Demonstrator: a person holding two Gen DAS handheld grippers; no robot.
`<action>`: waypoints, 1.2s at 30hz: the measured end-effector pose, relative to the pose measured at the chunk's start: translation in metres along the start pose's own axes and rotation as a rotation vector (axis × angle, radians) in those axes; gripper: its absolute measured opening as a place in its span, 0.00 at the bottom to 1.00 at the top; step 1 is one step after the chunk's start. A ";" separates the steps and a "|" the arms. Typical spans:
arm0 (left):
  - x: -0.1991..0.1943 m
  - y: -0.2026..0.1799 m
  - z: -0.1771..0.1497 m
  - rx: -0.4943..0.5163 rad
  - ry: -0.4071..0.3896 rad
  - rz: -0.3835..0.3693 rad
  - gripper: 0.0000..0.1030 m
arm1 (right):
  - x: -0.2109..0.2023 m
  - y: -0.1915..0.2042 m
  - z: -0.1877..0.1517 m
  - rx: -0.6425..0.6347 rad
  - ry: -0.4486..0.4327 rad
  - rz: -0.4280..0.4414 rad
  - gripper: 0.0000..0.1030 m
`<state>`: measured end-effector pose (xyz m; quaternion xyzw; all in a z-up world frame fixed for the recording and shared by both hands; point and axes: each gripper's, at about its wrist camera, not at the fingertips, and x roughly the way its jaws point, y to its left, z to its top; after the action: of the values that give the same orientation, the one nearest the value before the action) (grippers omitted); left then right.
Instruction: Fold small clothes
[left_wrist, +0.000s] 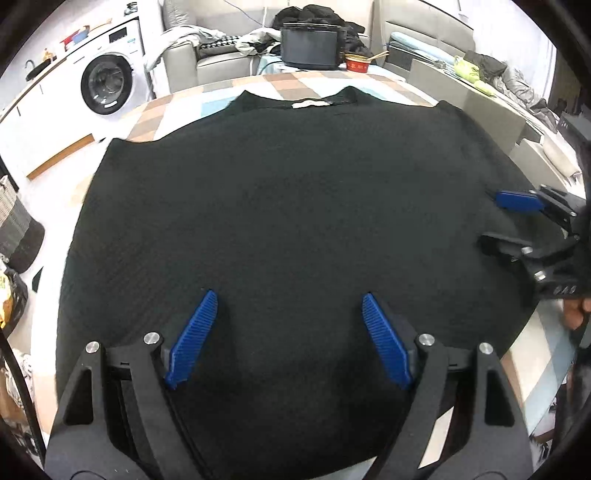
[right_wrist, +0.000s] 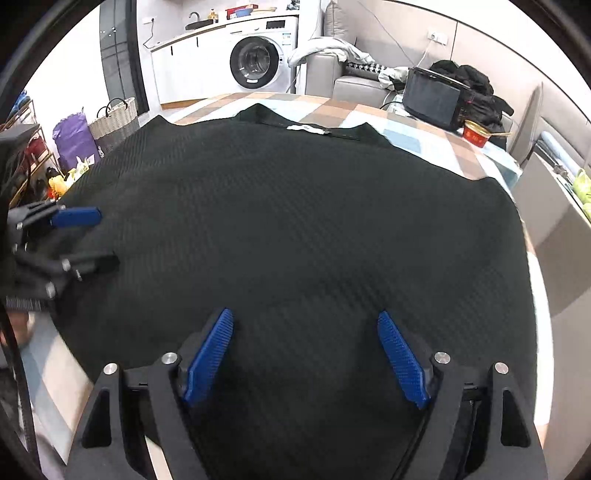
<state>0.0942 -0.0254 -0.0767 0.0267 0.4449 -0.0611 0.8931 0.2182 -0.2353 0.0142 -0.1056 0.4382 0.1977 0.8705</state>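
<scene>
The black top (left_wrist: 288, 206) lies spread flat on the checked desk (left_wrist: 207, 96), white neck label (left_wrist: 312, 103) at its far edge, ready for a first fold. Left gripper (left_wrist: 288, 339) and right gripper (right_wrist: 306, 358) hover over its near hem, fingers released and empty. The hem itself is hidden beneath them.

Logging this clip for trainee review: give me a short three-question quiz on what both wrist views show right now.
1. True or false: the left gripper is clamped on the black garment.
2. What lies at the garment's collar? A) a white label B) a red button C) a zip pull
3. Name the red thing beside the black box at the table's far end.

Key: 1 false, both it and the right gripper stand open; 2 A, the white label; 3 a red bowl.
</scene>
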 end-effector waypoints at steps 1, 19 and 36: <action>-0.002 0.004 -0.002 -0.007 -0.001 0.002 0.77 | -0.003 -0.007 -0.005 0.009 -0.003 -0.001 0.79; -0.052 0.052 -0.057 -0.103 -0.040 0.021 0.81 | -0.076 -0.086 -0.074 0.186 -0.022 -0.147 0.80; 0.046 0.021 0.060 -0.053 0.031 0.026 0.81 | 0.032 -0.036 0.047 0.155 0.013 -0.023 0.79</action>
<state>0.1723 -0.0145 -0.0770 0.0098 0.4597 -0.0375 0.8873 0.2851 -0.2427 0.0167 -0.0441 0.4566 0.1525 0.8754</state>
